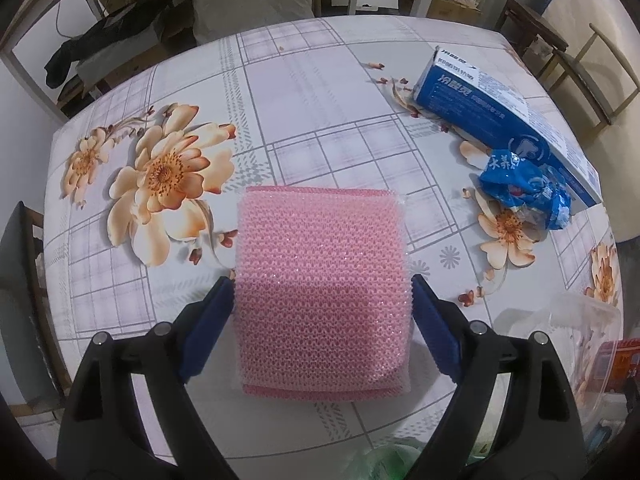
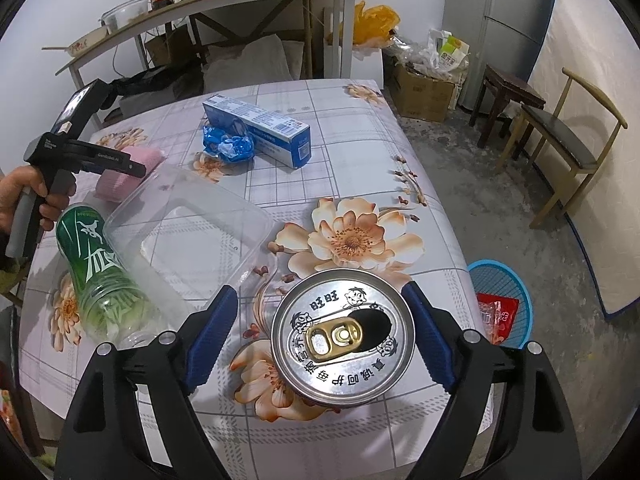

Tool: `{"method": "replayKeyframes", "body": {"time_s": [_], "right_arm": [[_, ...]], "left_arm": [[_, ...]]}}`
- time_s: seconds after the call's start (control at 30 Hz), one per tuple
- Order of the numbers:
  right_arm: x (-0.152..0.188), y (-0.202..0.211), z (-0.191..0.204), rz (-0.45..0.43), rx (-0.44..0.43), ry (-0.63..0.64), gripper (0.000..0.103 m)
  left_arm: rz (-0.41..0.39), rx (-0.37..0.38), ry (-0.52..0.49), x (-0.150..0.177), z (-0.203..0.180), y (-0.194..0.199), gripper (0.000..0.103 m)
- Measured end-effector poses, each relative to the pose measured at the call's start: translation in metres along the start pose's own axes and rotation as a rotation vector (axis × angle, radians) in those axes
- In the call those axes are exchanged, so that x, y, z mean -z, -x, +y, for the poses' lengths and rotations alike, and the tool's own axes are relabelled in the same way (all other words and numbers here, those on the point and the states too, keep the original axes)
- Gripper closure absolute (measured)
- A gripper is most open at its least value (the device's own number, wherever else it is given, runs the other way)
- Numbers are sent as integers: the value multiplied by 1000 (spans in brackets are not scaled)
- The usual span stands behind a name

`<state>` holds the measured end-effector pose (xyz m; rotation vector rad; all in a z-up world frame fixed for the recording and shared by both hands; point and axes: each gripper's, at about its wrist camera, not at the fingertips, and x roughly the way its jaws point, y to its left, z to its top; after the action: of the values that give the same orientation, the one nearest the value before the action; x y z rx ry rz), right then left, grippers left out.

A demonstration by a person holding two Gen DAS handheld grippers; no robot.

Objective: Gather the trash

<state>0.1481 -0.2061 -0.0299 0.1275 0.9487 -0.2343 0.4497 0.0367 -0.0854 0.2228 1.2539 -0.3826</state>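
My left tongs point steeply down at the tabletop, spread wide around a pink mesh scouring pad that lies flat on the flowered cloth. The blue pads sit just beside the pad's left and right edges; the left one looks to be brushing the mesh, but I cannot tell whether either side presses on it. Off to the right lies a blue and white toothpaste box, with a crumpled blue wrapper touching its near side.

My right tongs are also spread, straddling an opened drink can that stands upright near the tabletop's near right corner, pull tab lifted and mouth hole dark. There is a clear gap between the left pad and the can; the right pad stands just beside the rim. To the left of the can lies a clear plastic container, upside down as far as I can tell, and a green-labelled plastic bottle lies on its side against it. On the floor to the right, below the table edge, sits a blue basket with a red wrapper in it. From this view I see a hand gripping the left tool's handle over the pink pad.
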Motion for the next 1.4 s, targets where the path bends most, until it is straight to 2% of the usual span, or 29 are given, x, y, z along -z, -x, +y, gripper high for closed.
{"method": "replayKeyframes", "body": {"time_s": [0.07, 1.4], "right_arm": [[0, -1, -2, 4, 4, -9, 22], [-1, -5, -5, 17, 11, -25, 22]], "left_arm": [[1, 8, 7, 0, 2, -1, 24], [-26, 19, 20, 3, 13, 1, 26]]}}
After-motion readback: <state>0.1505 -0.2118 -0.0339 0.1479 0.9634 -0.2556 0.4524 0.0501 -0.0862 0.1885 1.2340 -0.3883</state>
